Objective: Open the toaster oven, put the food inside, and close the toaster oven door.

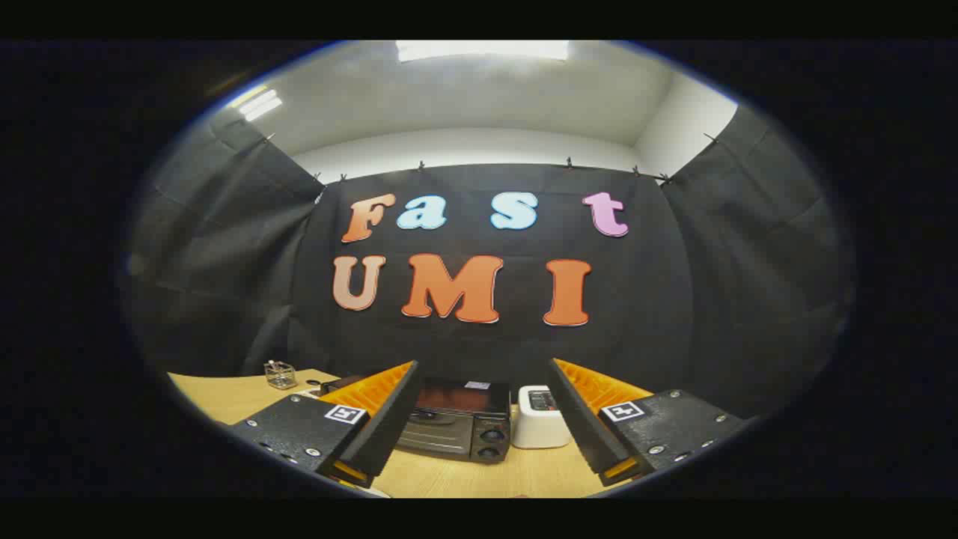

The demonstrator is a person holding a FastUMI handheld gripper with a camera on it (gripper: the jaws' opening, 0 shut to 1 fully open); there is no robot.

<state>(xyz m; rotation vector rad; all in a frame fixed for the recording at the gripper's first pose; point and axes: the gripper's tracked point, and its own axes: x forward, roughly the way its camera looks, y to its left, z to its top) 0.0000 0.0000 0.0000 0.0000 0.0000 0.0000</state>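
Observation:
A dark toaster oven (458, 425) stands on the wooden table (464, 475), beyond my fingers and seen between them. Its door looks closed, and two knobs show on its right side. My gripper (483, 374) is open, held well above the table and short of the oven, with nothing between its fingers. The left finger (382, 408) and the right finger (580, 408) spread wide on either side of the oven. I cannot make out any food.
A white toaster-like appliance (540, 418) stands right beside the oven on its right. A small clear box (280, 374) and some dark items (333, 385) lie at the back left of the table. Black cloth walls close the booth behind.

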